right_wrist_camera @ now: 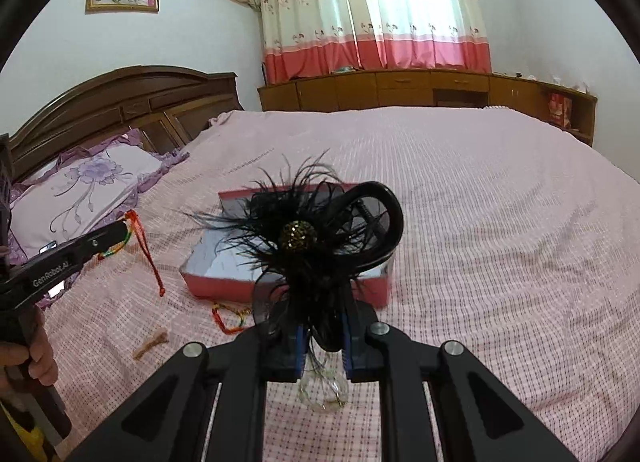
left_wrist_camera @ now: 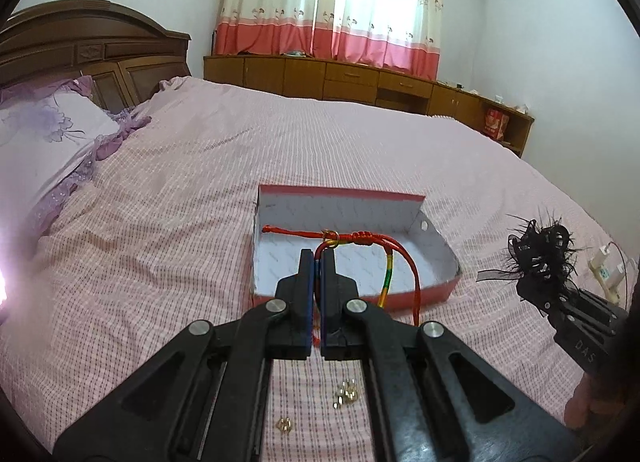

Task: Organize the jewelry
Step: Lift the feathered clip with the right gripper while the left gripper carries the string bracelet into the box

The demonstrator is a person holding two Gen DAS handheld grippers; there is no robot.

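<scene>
My left gripper is shut on a red and rainbow cord bracelet with a small gold ring, held just above the near edge of an open red box with a white inside. The bracelet's loose ends hang over the box's front wall. My right gripper is shut on a black feather hair clip with a glittery gold bead, held above the bed in front of the box. It also shows in the left wrist view at the right.
The box lies on a pink checked bedspread. Small gold earrings lie under my left gripper. A second coloured cord bracelet, a tan bow and a clear bead bracelet lie near the right gripper. Pillows at left.
</scene>
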